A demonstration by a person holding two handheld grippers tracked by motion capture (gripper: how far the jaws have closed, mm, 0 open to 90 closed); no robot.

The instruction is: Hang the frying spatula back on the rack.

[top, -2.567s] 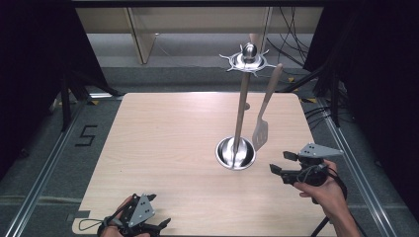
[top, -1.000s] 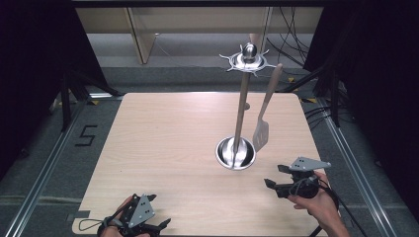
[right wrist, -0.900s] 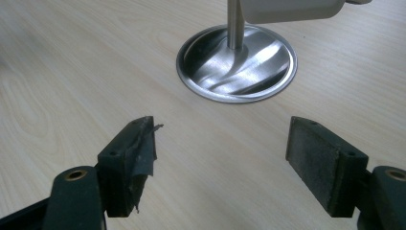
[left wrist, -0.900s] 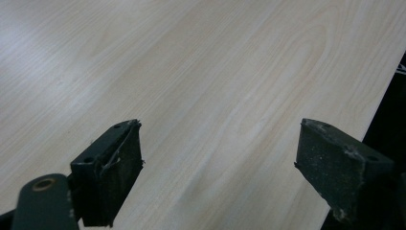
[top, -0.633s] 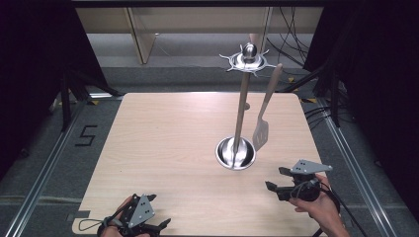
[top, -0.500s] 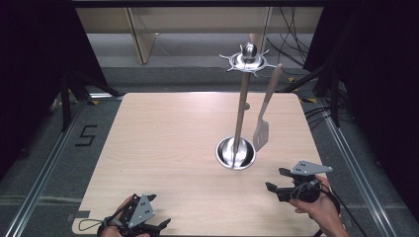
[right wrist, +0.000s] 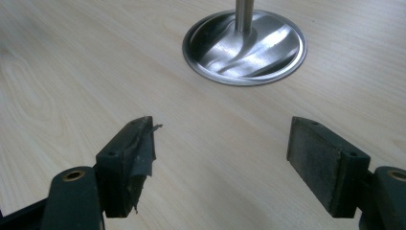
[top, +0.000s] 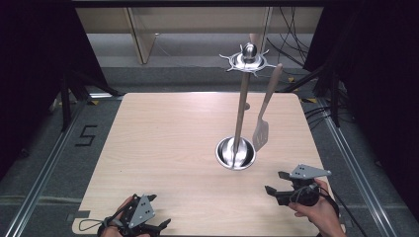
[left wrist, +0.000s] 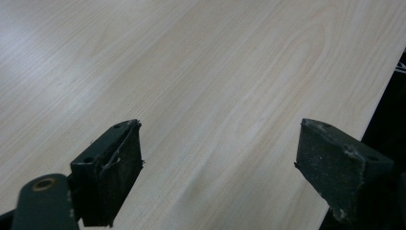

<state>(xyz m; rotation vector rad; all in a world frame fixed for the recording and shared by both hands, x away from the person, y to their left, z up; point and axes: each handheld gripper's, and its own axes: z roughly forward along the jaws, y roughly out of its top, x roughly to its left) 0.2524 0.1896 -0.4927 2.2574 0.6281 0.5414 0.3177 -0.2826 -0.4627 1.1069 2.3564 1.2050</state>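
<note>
Tabletop (top: 163,148): pale wood grain, rounded corners. Floor: grey carpet, painted numeral "5" (top: 85,135) left of the tabletop. Black cables (top: 291,47) at the far right. Wooden partition legs (top: 141,34) behind.

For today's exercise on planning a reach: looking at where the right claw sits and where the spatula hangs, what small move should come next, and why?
Probably raise the right claw up and forward toward the spatula. Its jaws stand open and empty, low over the table, near the stand's round base, while the spatula hangs from the stand's top ring, well above it.
</note>
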